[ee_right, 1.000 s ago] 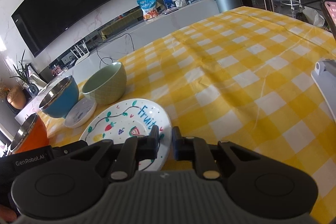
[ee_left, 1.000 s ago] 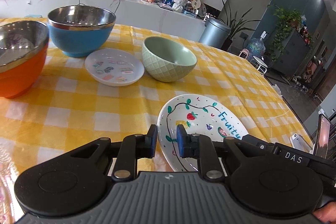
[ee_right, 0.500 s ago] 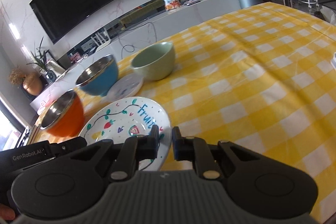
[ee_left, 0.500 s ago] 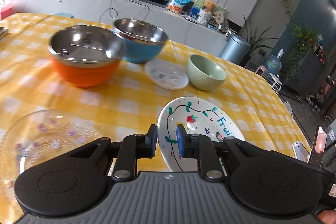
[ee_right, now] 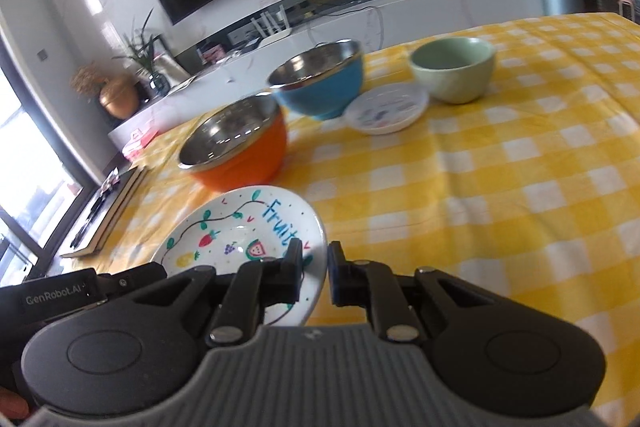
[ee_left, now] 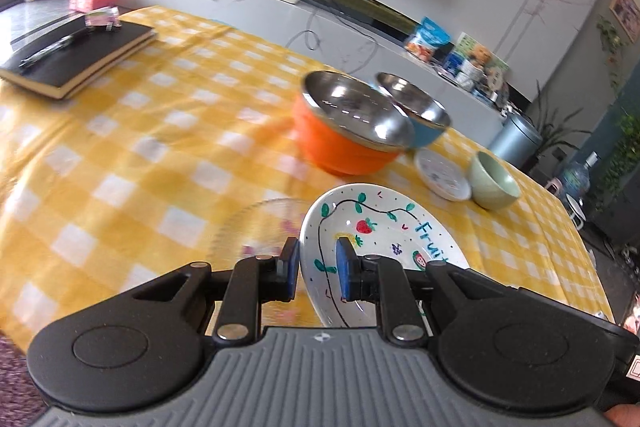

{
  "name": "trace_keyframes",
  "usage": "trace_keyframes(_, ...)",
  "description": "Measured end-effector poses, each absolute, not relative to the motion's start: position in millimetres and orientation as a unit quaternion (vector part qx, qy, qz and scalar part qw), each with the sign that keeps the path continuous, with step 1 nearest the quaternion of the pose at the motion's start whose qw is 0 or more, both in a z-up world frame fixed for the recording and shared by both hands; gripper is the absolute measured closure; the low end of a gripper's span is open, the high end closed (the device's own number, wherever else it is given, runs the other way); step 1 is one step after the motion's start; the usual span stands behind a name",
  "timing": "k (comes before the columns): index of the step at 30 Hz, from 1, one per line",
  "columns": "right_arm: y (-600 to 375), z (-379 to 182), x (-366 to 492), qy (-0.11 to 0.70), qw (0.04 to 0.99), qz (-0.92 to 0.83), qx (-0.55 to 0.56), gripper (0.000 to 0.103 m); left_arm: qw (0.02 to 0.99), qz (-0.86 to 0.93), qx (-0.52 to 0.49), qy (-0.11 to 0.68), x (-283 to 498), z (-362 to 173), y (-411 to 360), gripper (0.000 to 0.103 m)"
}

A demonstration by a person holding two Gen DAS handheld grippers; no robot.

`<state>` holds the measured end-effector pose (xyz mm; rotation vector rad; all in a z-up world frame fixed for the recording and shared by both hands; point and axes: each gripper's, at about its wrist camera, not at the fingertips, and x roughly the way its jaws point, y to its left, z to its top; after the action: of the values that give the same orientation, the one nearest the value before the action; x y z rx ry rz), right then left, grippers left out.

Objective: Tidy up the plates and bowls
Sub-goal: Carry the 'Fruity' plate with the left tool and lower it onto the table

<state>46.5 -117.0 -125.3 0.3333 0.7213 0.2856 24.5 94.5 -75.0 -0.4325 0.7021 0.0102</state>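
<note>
Both tongs, left [ee_left: 317,269] and right [ee_right: 314,269], pinch one fruit plate [ee_left: 384,235] by its rim. Ahead sit three bowls, orange [ee_left: 340,131], blue [ee_right: 320,87], green [ee_right: 454,69], and one small plate [ee_right: 386,109]. One clear plate [ee_left: 260,227] lies underneath.

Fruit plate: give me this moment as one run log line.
fruit plate: held off table | left gripper: shut on rim | right gripper: shut on opposite rim | below: clear glass plate
</note>
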Motion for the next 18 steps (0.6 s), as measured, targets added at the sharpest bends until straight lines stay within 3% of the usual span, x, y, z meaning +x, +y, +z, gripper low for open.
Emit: trace_keyframes(18,-74.5,-135.6,57.4,0.375,0.904,0.161,0.122,0.091,0.910,0.038,-0.215,0.351,14.6,-90.4,123.4,0.082)
